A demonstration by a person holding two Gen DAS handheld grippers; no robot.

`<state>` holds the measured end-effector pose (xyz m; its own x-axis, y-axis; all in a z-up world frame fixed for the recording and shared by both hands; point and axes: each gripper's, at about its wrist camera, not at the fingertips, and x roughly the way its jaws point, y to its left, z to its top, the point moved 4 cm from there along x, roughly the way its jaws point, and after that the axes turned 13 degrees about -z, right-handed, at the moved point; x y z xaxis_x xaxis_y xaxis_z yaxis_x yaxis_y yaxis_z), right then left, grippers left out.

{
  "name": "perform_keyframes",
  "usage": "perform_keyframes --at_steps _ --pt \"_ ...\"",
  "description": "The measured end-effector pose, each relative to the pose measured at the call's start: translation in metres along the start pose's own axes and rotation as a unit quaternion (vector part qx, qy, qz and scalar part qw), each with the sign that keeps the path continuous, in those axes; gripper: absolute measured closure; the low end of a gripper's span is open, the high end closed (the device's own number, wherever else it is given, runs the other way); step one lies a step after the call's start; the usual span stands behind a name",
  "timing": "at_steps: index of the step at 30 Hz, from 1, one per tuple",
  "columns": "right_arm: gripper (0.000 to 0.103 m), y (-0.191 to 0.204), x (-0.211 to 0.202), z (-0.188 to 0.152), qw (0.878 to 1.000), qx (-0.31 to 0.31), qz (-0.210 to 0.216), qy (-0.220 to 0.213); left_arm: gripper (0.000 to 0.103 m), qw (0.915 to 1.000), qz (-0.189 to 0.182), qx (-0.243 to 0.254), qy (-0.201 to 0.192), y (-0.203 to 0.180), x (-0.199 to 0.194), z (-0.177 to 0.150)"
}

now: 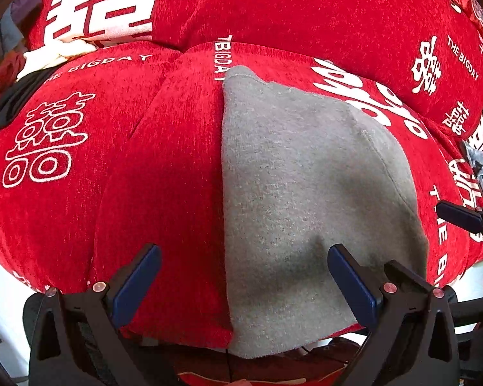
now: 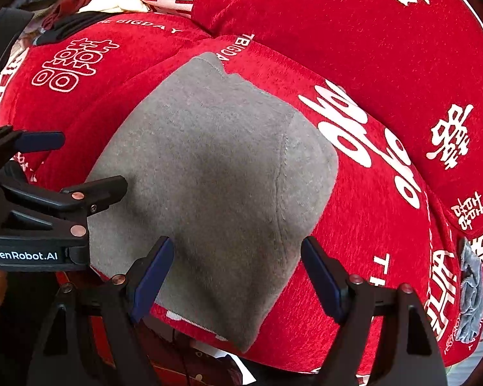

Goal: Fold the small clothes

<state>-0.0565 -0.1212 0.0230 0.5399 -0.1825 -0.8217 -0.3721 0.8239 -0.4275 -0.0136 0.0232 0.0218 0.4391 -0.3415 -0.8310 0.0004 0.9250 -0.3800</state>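
A grey knitted garment (image 1: pixel 306 193) lies folded flat on a red sofa cover (image 1: pixel 145 177), its near edge hanging over the sofa's front. It also shows in the right wrist view (image 2: pixel 215 173). My left gripper (image 1: pixel 244 254) is open and empty, just above the garment's near left part; it shows at the left of the right wrist view (image 2: pixel 90 160). My right gripper (image 2: pixel 238 247) is open and empty over the garment's near edge. One right finger (image 1: pixel 460 215) shows at the right of the left wrist view.
The red sofa cover (image 2: pixel 386 225) bears white characters and "THE BIGDAY" text. A pile of mixed clothes (image 1: pixel 32 64) lies at the far left (image 2: pixel 80 3). A small grey-blue cloth (image 1: pixel 481 167) lies at the right edge (image 2: pixel 471 292).
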Motion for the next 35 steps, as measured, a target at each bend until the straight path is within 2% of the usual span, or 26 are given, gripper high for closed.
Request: perform_keyframes --at_steps 15,24,35 --pt "0.019 -0.001 0.005 0.008 0.999 -0.006 -0.013 0.032 0.000 0.9995 -0.025 0.012 0.015 -0.011 0.009 0.013" --pt "0.019 -0.001 0.010 0.018 0.999 -0.015 -0.020 0.042 0.000 0.9992 -0.037 0.004 0.017 -0.007 0.013 0.025" --pt "0.019 0.004 0.013 0.026 0.999 -0.026 -0.017 0.042 0.000 0.9992 -0.033 -0.008 0.019 0.000 0.015 0.030"
